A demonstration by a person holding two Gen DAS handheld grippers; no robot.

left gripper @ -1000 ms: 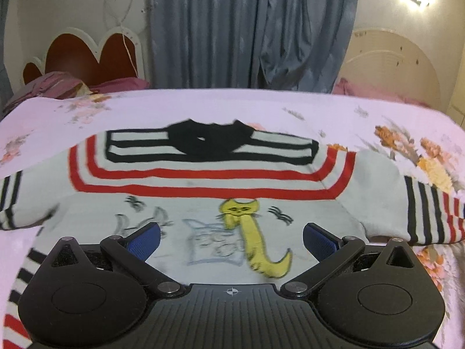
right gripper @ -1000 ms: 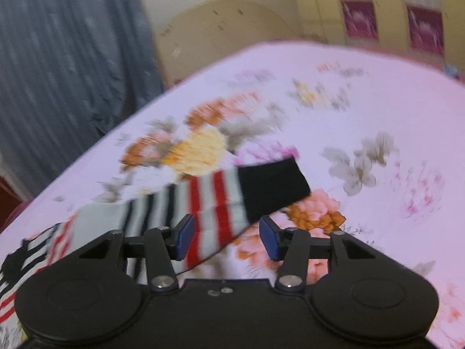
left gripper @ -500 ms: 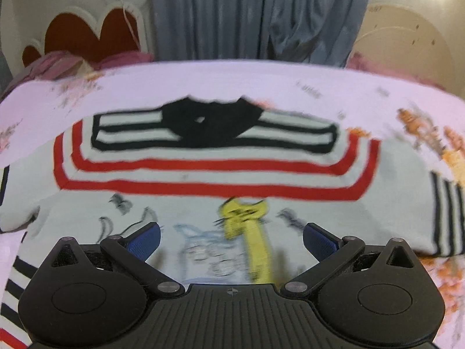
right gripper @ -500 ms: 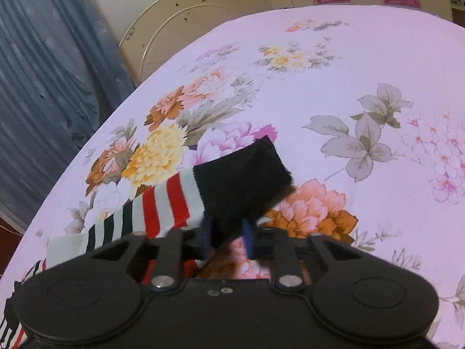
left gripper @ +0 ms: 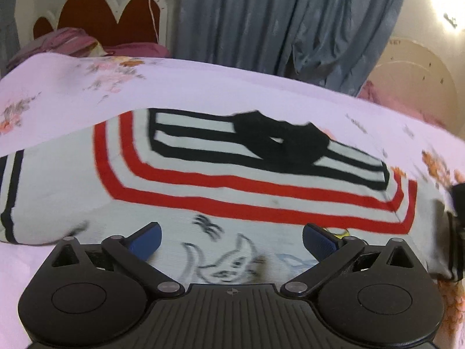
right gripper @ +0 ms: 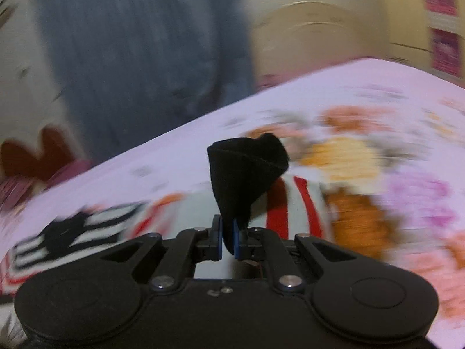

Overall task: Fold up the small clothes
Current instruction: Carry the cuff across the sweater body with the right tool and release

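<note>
A small white sweater (left gripper: 232, 203) with red and black stripes, a black collar and cartoon cats lies front-up on the bed. My left gripper (left gripper: 231, 240) is open and empty, low over the sweater's chest. My right gripper (right gripper: 228, 240) is shut on the sweater's black sleeve cuff (right gripper: 244, 171) and holds it lifted off the bed, the striped sleeve (right gripper: 293, 206) trailing below. The sweater's body also shows blurred at the left of the right wrist view (right gripper: 75, 232). The right gripper's edge shows at the far right of the left wrist view (left gripper: 457, 232).
The bed has a pink floral sheet (left gripper: 72, 96). A red heart-shaped headboard (left gripper: 110, 17) and purple pillows (left gripper: 64, 43) are at the far left. Grey curtains (left gripper: 276, 23) hang behind the bed. A cream round footboard (left gripper: 415, 69) stands at the right.
My right gripper closed on the sleeve cuff, lifted it and swung left toward the sweater's body. My left gripper moved left over the sweater's chest and stayed open.
</note>
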